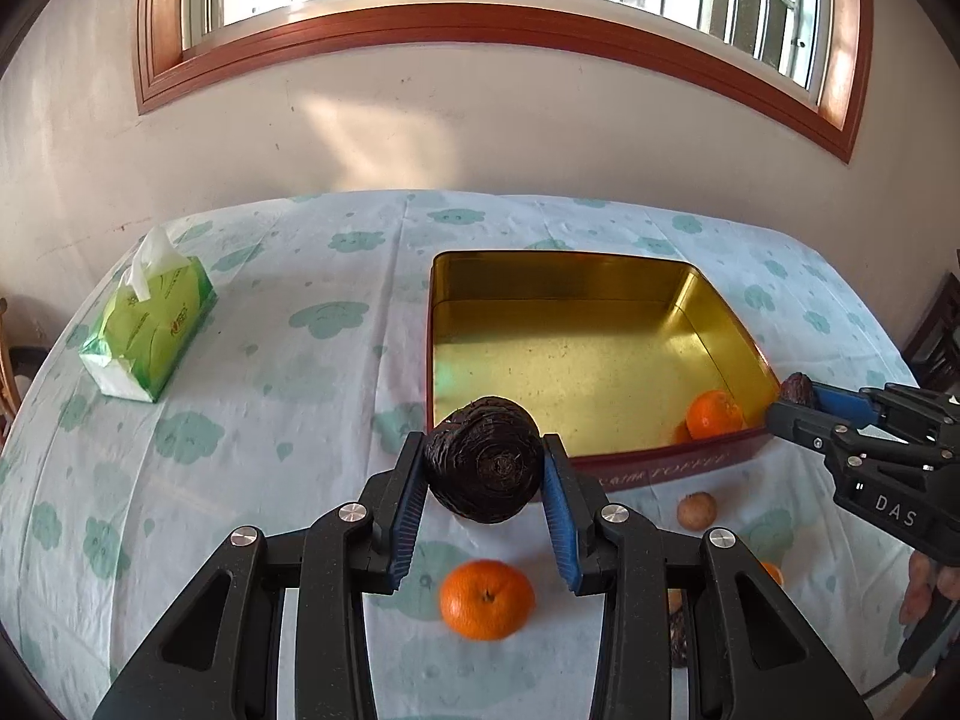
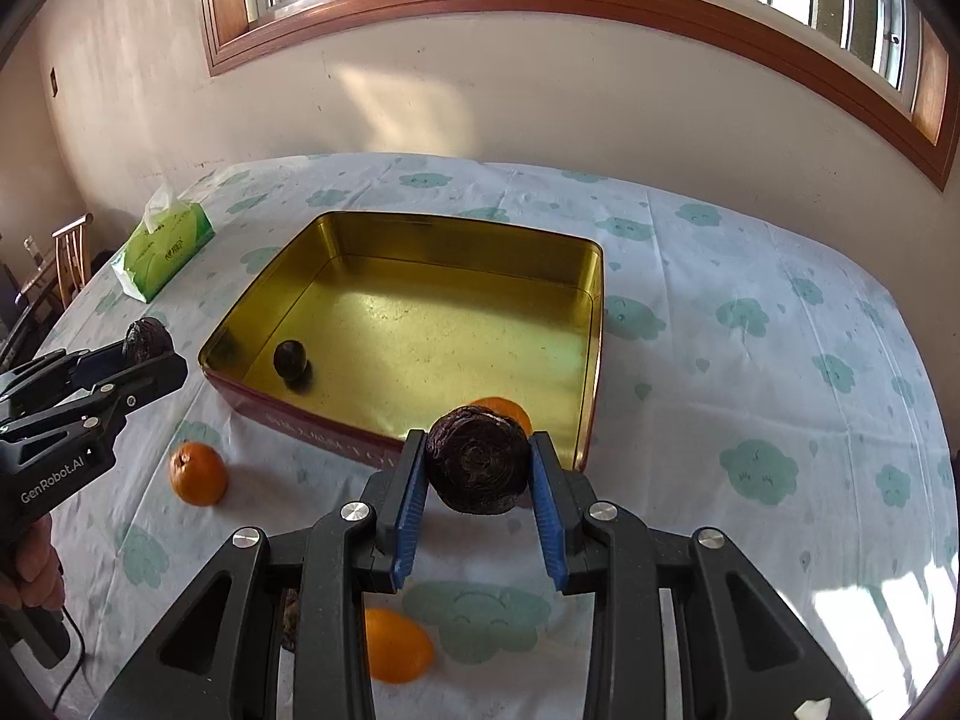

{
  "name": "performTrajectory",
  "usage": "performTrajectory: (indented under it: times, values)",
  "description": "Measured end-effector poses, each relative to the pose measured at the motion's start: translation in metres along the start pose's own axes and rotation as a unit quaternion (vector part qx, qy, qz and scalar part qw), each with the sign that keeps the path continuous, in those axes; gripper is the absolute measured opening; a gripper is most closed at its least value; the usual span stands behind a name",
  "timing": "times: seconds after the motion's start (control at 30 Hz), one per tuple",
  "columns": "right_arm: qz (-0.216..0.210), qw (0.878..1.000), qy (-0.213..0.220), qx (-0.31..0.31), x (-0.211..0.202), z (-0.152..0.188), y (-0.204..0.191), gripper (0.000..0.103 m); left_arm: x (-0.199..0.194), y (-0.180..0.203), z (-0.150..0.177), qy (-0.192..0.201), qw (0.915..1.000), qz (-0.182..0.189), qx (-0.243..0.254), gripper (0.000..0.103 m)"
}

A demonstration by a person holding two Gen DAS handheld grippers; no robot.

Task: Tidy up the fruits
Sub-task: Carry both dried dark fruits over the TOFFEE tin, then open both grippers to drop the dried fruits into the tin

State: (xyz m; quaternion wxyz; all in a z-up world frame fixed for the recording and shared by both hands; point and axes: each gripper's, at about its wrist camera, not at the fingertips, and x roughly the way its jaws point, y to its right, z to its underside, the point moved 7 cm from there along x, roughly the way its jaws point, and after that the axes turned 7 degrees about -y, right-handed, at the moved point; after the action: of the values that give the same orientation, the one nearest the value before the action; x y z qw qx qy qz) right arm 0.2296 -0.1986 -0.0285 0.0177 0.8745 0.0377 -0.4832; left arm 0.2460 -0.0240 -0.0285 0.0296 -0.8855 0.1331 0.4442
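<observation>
My left gripper (image 1: 483, 468) is shut on a dark wrinkled fruit (image 1: 483, 465) and holds it above the cloth, just before the near wall of the gold tin (image 1: 600, 462). My right gripper (image 2: 478, 462) is shut on a second dark wrinkled fruit (image 2: 477, 462) near the tin's near right corner (image 2: 585, 420). The tin holds an orange (image 1: 714, 414) and a small dark fruit (image 2: 291, 360). Loose oranges lie on the cloth, one (image 1: 486, 599) under my left gripper and one (image 2: 399, 645) under my right gripper. A small brown fruit (image 1: 697, 510) lies beside the tin.
A green tissue pack (image 1: 153, 336) stands at the table's far left. The table has a white cloth with green cloud prints (image 2: 750, 360). A wall with a window is behind the table. A wooden chair (image 2: 69, 258) stands at the left.
</observation>
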Motion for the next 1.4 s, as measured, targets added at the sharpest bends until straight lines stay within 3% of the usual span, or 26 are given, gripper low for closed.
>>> performTrajectory:
  times: [0.4, 0.83, 1.2, 1.4]
  values:
    - [0.0, 0.999, -0.033, -0.004, 0.048, -0.021, 0.001, 0.03, 0.048, 0.009, -0.018, -0.041, 0.9991, 0.011, -0.001, 0.038]
    - [-0.003, 0.999, -0.045, -0.001, 0.064, -0.025, 0.007, 0.031, 0.073, 0.011, -0.021, -0.063, 0.998, 0.004, 0.003, 0.038]
    - [-0.003, 0.999, -0.05, 0.004, 0.068, -0.022, 0.009, 0.033, 0.076, 0.012, -0.019, -0.063, 0.9979, -0.005, 0.01, 0.039]
    - [-0.002, 0.999, -0.04, 0.002, 0.053, -0.018, 0.006, 0.041, 0.066, 0.015, -0.016, -0.063, 0.998, 0.003, 0.009, 0.049]
